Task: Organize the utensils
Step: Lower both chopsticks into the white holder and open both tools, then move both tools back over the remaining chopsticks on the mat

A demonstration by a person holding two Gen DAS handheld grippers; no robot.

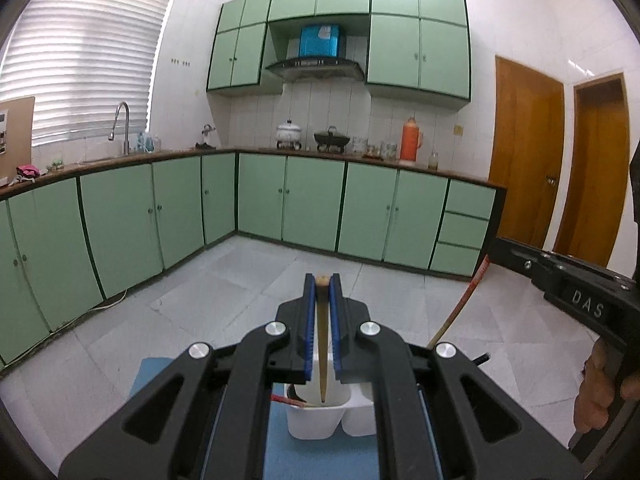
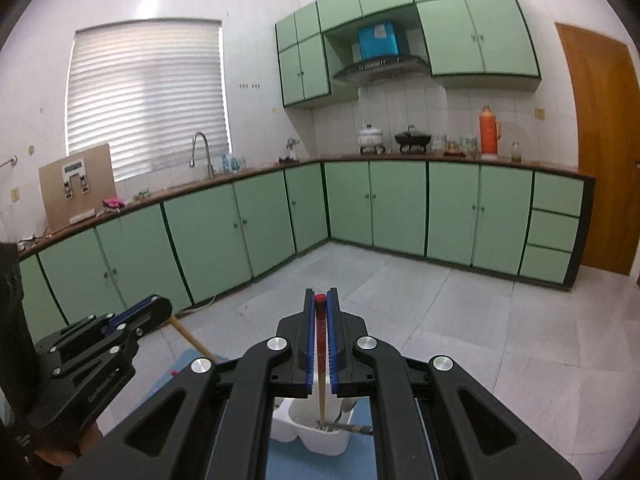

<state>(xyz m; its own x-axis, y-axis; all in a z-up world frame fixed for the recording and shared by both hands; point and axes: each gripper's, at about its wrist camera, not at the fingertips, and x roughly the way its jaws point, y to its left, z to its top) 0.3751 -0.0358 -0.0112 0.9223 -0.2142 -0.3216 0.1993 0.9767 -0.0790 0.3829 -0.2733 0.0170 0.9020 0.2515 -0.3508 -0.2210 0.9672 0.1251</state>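
While both grippers hang over the same white holder, each view shows one chopstick pinched and a second one off to the side.

Left wrist view, left gripper (image 1: 322, 280): its two blue-padded fingers sit narrow, clamped on one plain wooden chopstick (image 1: 323, 340).
Left wrist view, wooden chopstick: upright, top at the fingertips, lower tip down inside the white utensil holder (image 1: 316, 420).
Left wrist view, holder: one, with at least two compartments side by side, standing on a blue mat (image 1: 280, 440); one red-ended utensil lies across its near-left rim.
Left wrist view, right gripper (image 1: 560, 280): far right, one red-topped chopstick (image 1: 460, 304) slanting down from it toward the holder.

Right wrist view, right gripper (image 2: 321, 298): fingers narrow, gripping that red-topped chopstick (image 2: 320, 344), whose tip is in the holder (image 2: 324, 440).
Right wrist view, left gripper (image 2: 136, 316): near left, one wooden stick (image 2: 192, 340) angled out below it.
Right wrist view, holder contents: one dark utensil lying across the rim.
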